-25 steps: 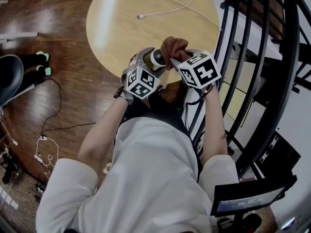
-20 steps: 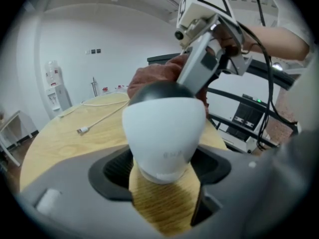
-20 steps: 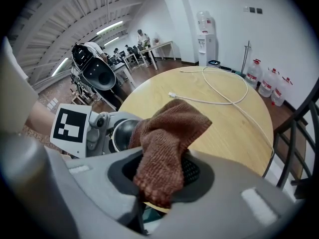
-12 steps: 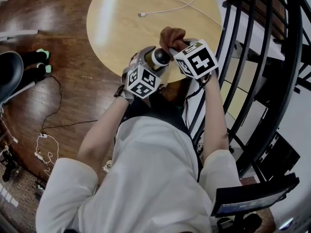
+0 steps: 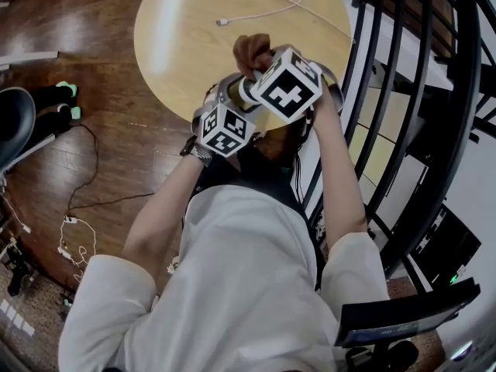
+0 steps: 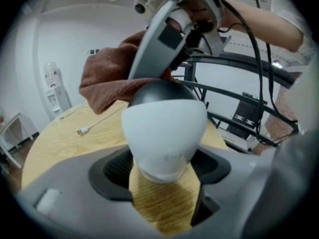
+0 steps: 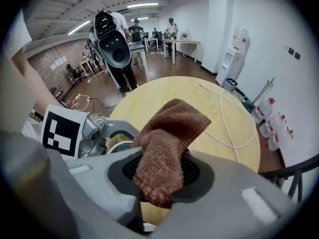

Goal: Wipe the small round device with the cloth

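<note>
The small round device [image 6: 164, 128], white with a dark top, sits between the pads of my left gripper [image 6: 164, 169], which is shut on it. In the head view the device [image 5: 247, 91] is held above the near edge of the round table. My right gripper [image 7: 162, 176] is shut on a brown cloth [image 7: 167, 138] that sticks out past its jaws. From the left gripper view the cloth [image 6: 109, 83] hangs just behind the device's dark top, with the right gripper [image 6: 164, 39] directly above it. In the head view the cloth [image 5: 249, 51] lies beyond the device, whose top the right gripper [image 5: 262, 68] partly hides.
The round wooden table [image 5: 186, 37] carries a white cable [image 5: 263, 12]. A black stair railing [image 5: 403, 91] runs close on the right. A dark chair [image 5: 12, 122] and loose floor cables [image 5: 77, 208] are at the left. People and desks stand far off in the right gripper view.
My right gripper with the cloth has moved left and farther over the device and has rolled, so its marker cube now faces differently. The left gripper and device stayed still.
</note>
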The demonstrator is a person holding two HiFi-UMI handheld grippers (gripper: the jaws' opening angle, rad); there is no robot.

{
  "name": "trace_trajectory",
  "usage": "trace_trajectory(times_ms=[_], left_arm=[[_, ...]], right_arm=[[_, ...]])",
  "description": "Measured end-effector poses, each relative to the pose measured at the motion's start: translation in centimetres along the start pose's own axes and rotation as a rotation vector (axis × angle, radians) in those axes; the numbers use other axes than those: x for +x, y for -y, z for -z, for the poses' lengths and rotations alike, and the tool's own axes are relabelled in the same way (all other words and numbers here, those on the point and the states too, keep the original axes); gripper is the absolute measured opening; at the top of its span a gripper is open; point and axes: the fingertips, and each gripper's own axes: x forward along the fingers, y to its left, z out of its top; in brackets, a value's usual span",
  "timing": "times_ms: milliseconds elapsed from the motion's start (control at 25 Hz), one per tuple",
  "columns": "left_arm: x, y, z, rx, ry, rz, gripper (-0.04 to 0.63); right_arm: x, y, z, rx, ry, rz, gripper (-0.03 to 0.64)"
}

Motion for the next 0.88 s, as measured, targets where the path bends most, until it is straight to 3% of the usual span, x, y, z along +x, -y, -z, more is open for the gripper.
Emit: trace_trajectory(times_ms=[200, 880], left_arm=[[-0.3, -0.6, 0.3, -0.002, -0.012, -0.008, 0.377], [-0.2, -0.3, -0.2, 0.001, -0.012, 0.003, 0.377]], right_arm=[[-0.1, -1.4, -3.0, -0.052, 0.040, -0.014, 0.104], [-3.3, -3.6, -0.8, 0.074, 0.094, -0.001, 0.104]])
